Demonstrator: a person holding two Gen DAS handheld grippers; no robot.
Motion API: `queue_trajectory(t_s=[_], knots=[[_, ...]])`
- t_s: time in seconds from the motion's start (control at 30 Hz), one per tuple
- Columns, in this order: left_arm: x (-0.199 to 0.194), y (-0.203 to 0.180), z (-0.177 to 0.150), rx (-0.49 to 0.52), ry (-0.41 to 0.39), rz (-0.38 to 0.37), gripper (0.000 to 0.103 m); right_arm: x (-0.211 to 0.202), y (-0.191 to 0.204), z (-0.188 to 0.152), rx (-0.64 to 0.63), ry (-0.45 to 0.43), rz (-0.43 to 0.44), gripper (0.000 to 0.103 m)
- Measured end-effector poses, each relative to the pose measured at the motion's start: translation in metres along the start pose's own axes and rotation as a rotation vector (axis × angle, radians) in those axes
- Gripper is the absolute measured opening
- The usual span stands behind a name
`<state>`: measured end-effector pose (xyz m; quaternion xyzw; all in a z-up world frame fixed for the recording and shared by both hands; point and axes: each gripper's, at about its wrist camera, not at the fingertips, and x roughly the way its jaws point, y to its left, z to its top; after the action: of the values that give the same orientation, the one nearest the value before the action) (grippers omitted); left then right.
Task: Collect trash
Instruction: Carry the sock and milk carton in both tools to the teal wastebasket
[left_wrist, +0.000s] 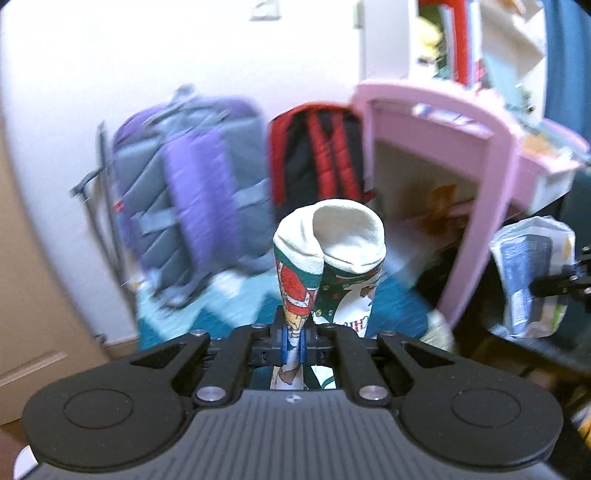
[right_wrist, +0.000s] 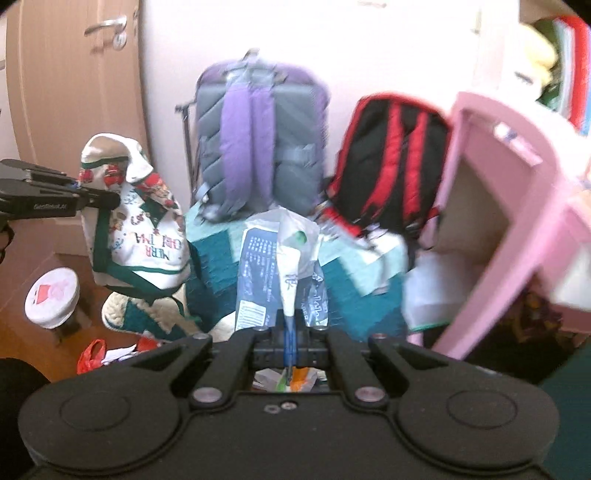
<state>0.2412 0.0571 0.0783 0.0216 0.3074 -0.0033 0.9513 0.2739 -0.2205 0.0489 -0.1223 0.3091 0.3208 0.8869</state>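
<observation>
L tool (left_wrist: 293, 341) is clamped on the Christmas-print bag (left_wrist: 328, 266), long axis running up toward 12 o'clock. R tool (right_wrist: 290, 332) is clamped on a crumpled plastic wrapper (right_wrist: 280, 266). From R wrist view, bag hangs at 10 o'clock, so wrapper must go left & up to its mouth. Only that view shows red scraps (right_wrist: 92, 354) on floor at 8 o'clock; only L wrist view shows the bag's open mouth.

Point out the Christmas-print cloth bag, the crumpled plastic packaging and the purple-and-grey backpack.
Christmas-print cloth bag (right_wrist: 142, 240), right wrist view, on its lettered front panel.
Crumpled plastic packaging (right_wrist: 258, 266), right wrist view, on its blue printed side.
Purple-and-grey backpack (right_wrist: 258, 125), right wrist view, on its padded back panel.
</observation>
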Motion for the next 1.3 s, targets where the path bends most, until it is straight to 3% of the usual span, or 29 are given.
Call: queue_trajectory(t_s=[0.27,0.63,0.87,1.07,1.2,1.3], knots=[[-0.035,-0.100,0.072,0.065,-0.102,-0.117,0.006,-0.101,-0.065,0.018,-0.017,-0.112,-0.125,0.002],[-0.049,-0.241,0.166,0.154,-0.216,-0.308,0.006,-0.193,-0.172,0.010,0.069,-0.136,-0.352,0.002],[-0.048,-0.329,0.206,0.195,-0.256,-0.417,0.006,-0.216,-0.236,-0.016,0.180,-0.095,-0.459,0.002],[-0.045,-0.389,0.225,0.209,-0.263,-0.496,0.006,-0.217,-0.260,-0.028,0.203,-0.061,-0.500,0.002],[-0.028,-0.422,0.225,0.199,-0.221,-0.535,0.006,-0.214,-0.274,-0.036,0.223,-0.034,-0.506,0.002],[0.002,-0.443,0.216,0.216,-0.137,-0.525,0.006,-0.209,-0.287,-0.042,0.258,-0.007,-0.491,0.002]])
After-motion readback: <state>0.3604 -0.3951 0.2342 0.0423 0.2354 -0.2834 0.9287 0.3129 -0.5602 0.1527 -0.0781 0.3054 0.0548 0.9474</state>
